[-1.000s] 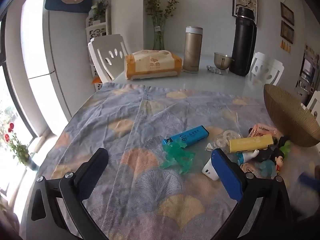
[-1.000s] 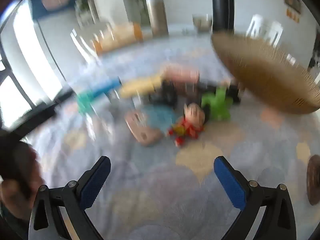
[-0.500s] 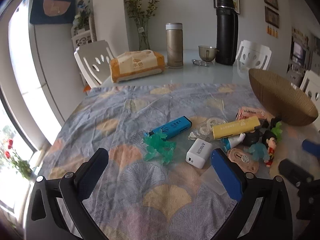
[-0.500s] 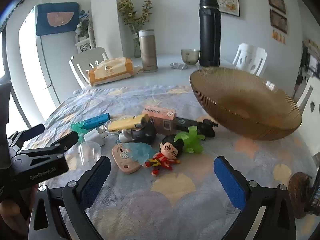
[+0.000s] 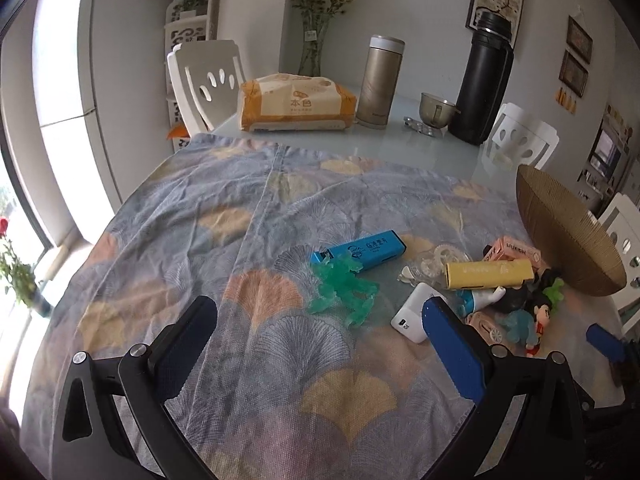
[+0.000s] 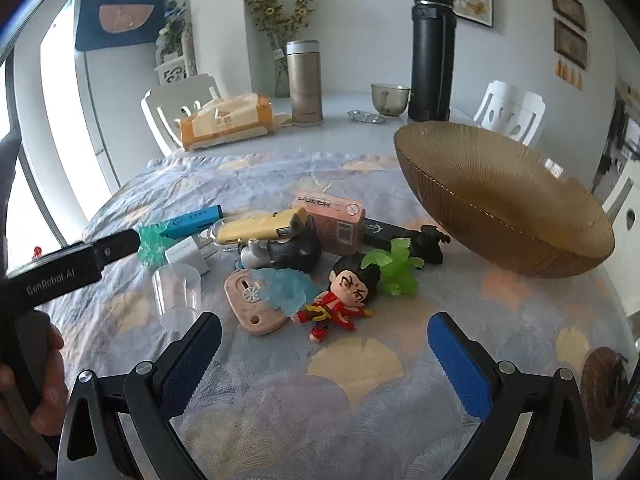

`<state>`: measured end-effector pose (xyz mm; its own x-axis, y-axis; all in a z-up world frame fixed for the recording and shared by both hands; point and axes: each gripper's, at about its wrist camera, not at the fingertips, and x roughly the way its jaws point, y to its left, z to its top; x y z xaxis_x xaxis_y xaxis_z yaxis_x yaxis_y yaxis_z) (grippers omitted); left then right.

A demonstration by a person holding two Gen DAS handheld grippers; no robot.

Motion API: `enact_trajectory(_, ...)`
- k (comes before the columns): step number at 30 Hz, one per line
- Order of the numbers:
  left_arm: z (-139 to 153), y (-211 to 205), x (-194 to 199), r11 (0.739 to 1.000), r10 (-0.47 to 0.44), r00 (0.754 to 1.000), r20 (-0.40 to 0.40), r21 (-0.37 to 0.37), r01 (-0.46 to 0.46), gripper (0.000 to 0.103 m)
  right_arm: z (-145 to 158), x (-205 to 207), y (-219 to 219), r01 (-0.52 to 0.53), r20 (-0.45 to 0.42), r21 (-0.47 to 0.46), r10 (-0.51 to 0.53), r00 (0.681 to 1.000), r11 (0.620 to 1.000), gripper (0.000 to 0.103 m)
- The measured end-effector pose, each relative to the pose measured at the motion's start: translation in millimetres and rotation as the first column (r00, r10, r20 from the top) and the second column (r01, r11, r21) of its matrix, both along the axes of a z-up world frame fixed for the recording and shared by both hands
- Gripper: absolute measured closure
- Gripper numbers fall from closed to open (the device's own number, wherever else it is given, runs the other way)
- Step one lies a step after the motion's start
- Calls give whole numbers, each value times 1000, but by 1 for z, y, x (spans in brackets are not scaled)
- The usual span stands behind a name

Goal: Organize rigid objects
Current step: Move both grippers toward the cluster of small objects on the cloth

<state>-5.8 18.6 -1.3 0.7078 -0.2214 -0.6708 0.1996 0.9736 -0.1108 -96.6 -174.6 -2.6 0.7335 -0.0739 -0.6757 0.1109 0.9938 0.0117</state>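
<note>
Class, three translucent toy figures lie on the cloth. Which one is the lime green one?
The lime green figure beside the red-clothed doll; the teal one sits by the blue box, the pale blue one on the pink tag.

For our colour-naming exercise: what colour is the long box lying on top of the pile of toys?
Yellow. The long box shows best in the right wrist view.

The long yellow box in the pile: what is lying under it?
The long yellow box rests on a dark rounded figure and clear plastic packaging. Anything deeper under it is covered.
</note>
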Motion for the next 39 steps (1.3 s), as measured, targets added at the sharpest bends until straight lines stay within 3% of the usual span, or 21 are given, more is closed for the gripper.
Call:
enact_trajectory(6, 0, -4, -2, 999, -11, 1000, 4, 34, 11, 0, -1, 0, 10, -19, 3, -47, 19, 1000, 999, 0)
enact_trajectory(39, -6, -8, 0, 999, -25, 1000, -19, 37, 25, 0, -4, 3, 7, -6, -29, -18, 5, 1000, 1000, 0)
